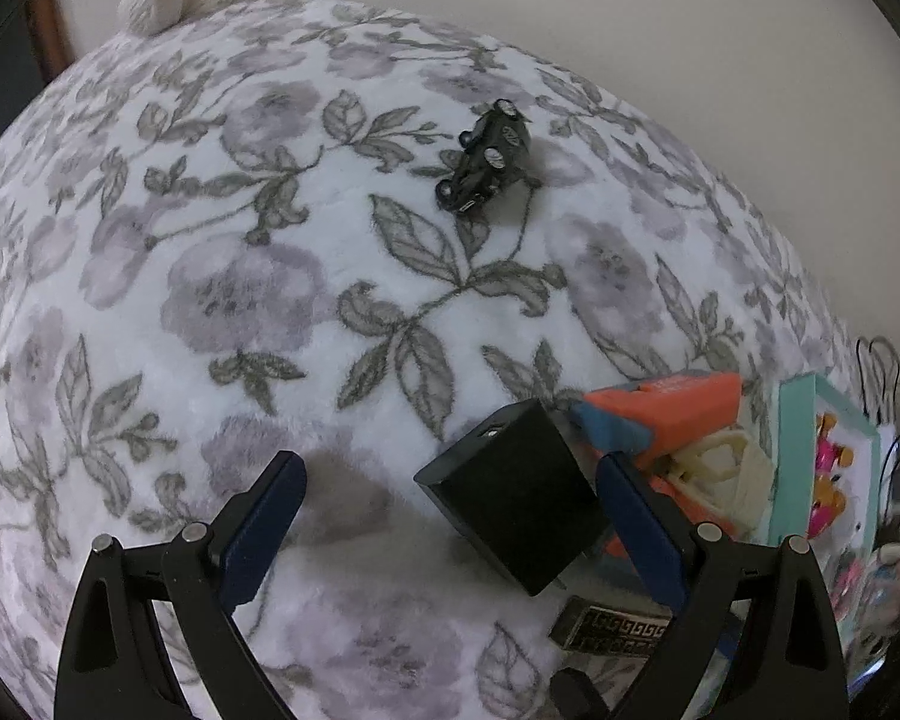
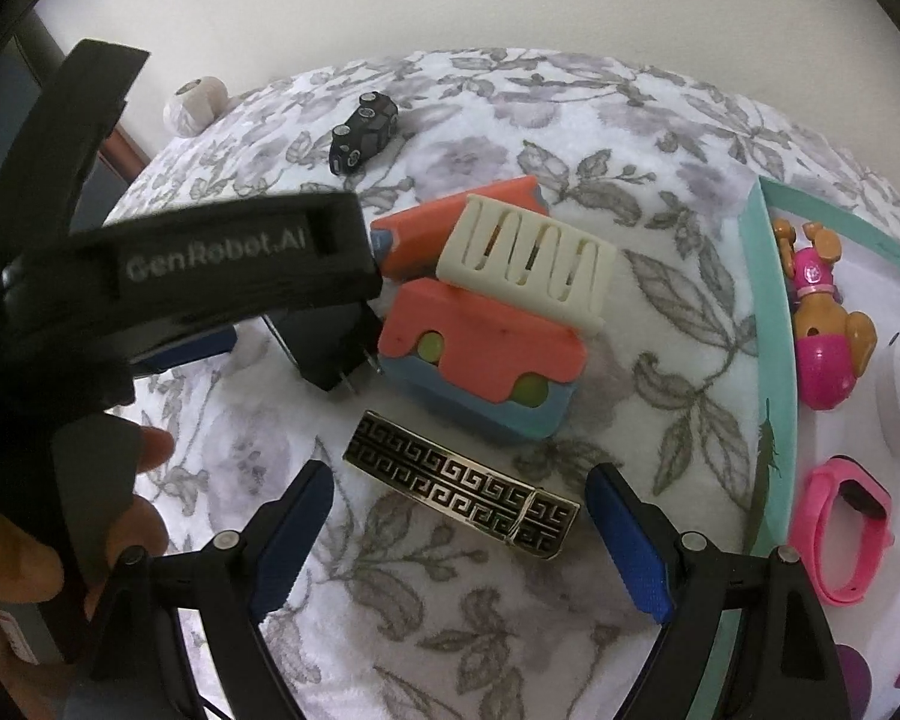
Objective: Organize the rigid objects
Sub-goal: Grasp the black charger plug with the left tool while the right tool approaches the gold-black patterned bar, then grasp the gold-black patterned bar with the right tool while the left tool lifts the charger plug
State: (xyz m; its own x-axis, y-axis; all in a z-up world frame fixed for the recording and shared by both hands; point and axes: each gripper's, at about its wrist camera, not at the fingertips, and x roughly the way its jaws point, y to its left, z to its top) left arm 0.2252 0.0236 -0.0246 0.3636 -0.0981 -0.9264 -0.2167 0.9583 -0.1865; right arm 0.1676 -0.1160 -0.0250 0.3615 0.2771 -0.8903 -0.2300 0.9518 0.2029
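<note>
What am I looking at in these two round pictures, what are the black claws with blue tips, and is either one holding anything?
No robot here: a person carries a two-finger gripper in each hand, each with a fisheye camera looking along its fingers, hence the round pictures.

The left gripper has open jaws around a black plug adapter without pinching it. The right gripper hangs open above a black and gold patterned case, holding nothing. In its picture, the big black shape on the left is the other gripper's body.

Everything lies on a floral blanket: a black toy car, an orange and blue block toy with a cream slotted piece on top. The teal tray holds a pink puppy figure and a pink wristband.
</note>
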